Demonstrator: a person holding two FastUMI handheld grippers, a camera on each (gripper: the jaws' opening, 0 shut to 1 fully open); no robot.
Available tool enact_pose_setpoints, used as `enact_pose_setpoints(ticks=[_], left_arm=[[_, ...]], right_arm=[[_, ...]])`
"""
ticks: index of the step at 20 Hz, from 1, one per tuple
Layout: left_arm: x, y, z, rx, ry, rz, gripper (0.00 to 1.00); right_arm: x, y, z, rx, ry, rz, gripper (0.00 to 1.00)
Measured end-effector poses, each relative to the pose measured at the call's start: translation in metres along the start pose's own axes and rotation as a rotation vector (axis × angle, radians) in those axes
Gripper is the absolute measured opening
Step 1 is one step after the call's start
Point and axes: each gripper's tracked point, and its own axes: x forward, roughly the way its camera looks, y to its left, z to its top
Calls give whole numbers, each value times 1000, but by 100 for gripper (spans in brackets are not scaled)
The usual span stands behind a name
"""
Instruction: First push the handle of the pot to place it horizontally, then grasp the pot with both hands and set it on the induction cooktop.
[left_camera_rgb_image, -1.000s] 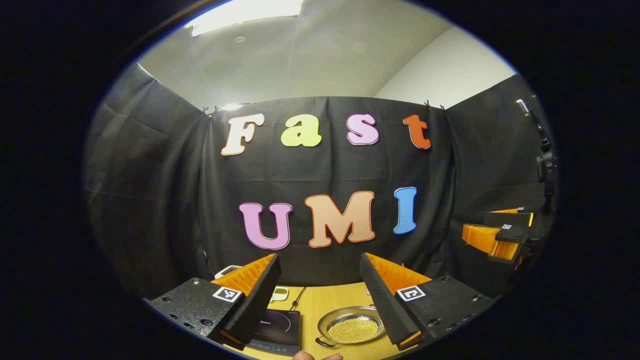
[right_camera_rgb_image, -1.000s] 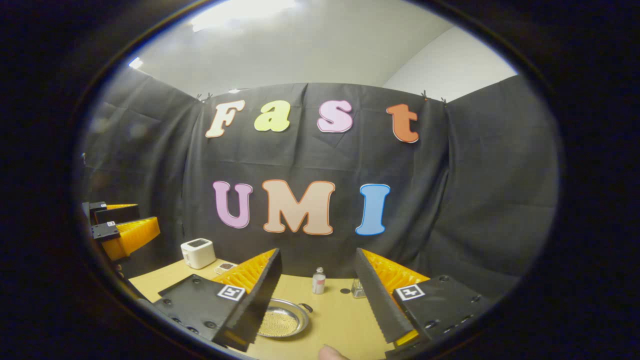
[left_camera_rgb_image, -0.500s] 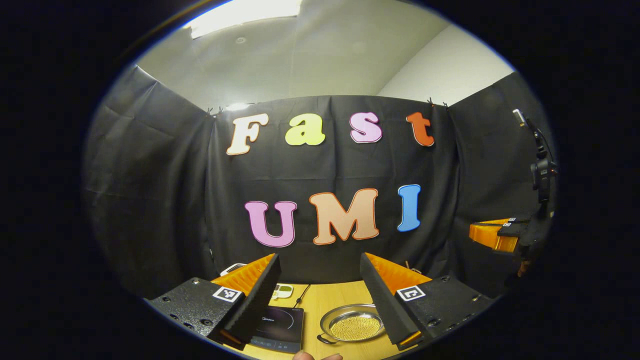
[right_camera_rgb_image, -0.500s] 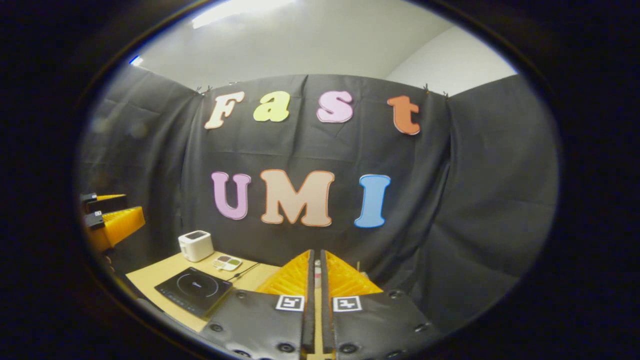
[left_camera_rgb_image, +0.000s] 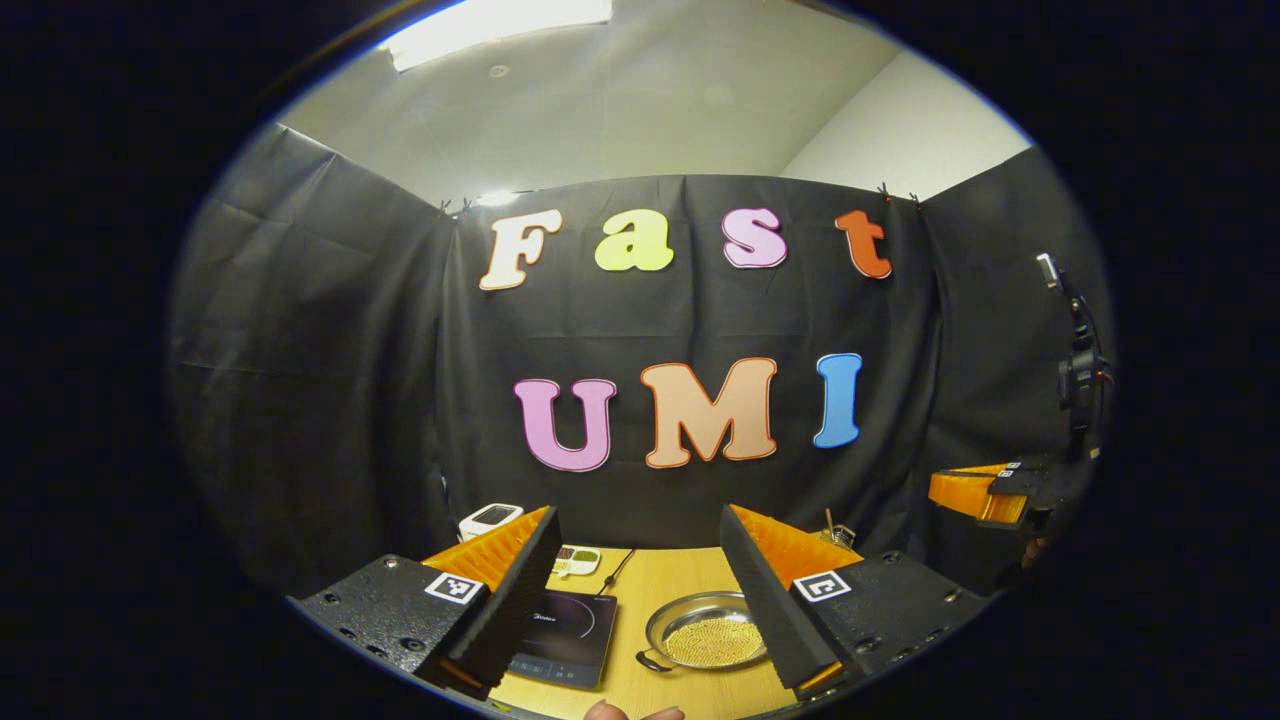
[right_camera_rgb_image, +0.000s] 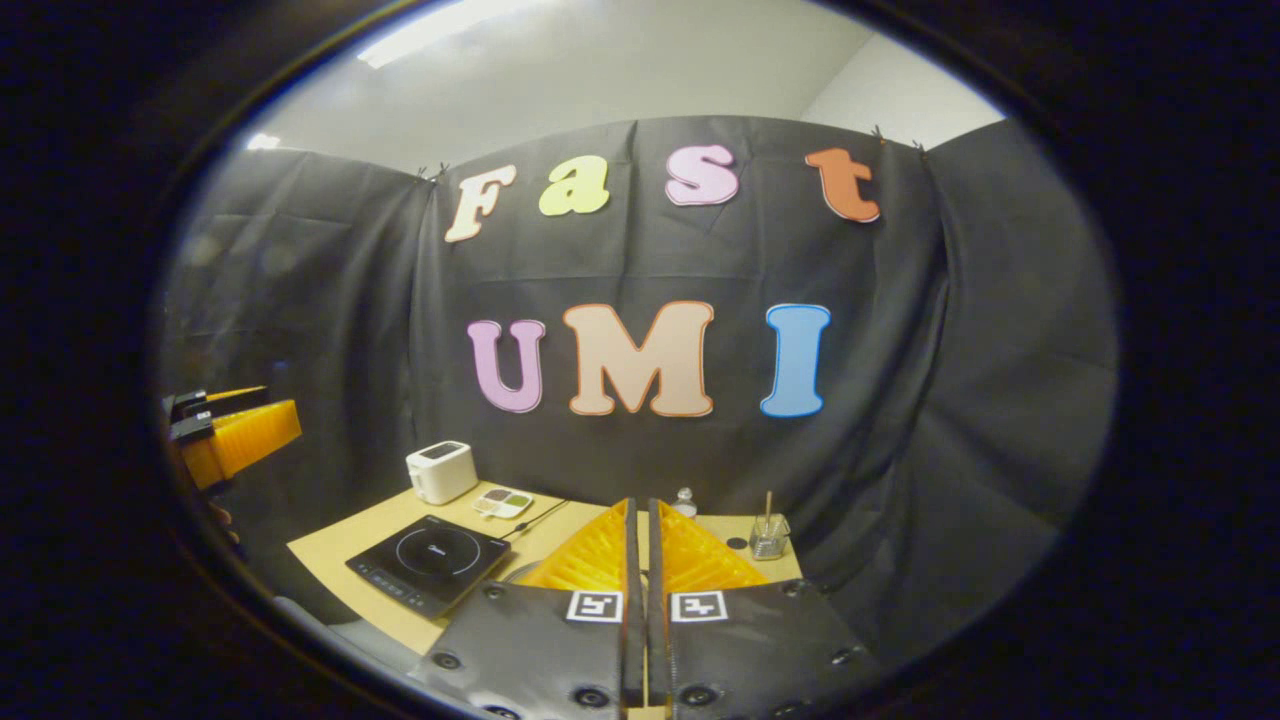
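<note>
The right gripper (right_camera_rgb_image: 640, 520), wide a second earlier, stayed closed on nothing. The left gripper (left_camera_rgb_image: 640, 580) remained wide above the shallow round steel pot (left_camera_rgb_image: 705, 640) beside the black induction cooktop (left_camera_rgb_image: 565, 635).

Wooden table (left_camera_rgb_image: 690, 575): cooktop (left_camera_rgb_image: 565, 635), pot (left_camera_rgb_image: 705, 640), toaster (right_camera_rgb_image: 442, 471), glass (right_camera_rgb_image: 767, 538).

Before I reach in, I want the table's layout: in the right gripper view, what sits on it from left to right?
Toaster → cooktop → small dish → bottle → glass cup.
</note>
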Motion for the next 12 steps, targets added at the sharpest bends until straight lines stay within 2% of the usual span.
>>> enact_pose_setpoints(ticks=[3,6,10,12], left_arm=[[-3,13,-7,-12,5,33,97],[4,28,-23,-27,28,33,95],[25,66,-34,-31,35,16,96],[39,91,-39,-24,39,2,95]], right_arm=[[7,11,-22,-20,35,31,4],[15,29,-39,-2,77,53,4],[35,60,-61,-20,125,40,0],[47,78,-81,-20,173,21,4]])
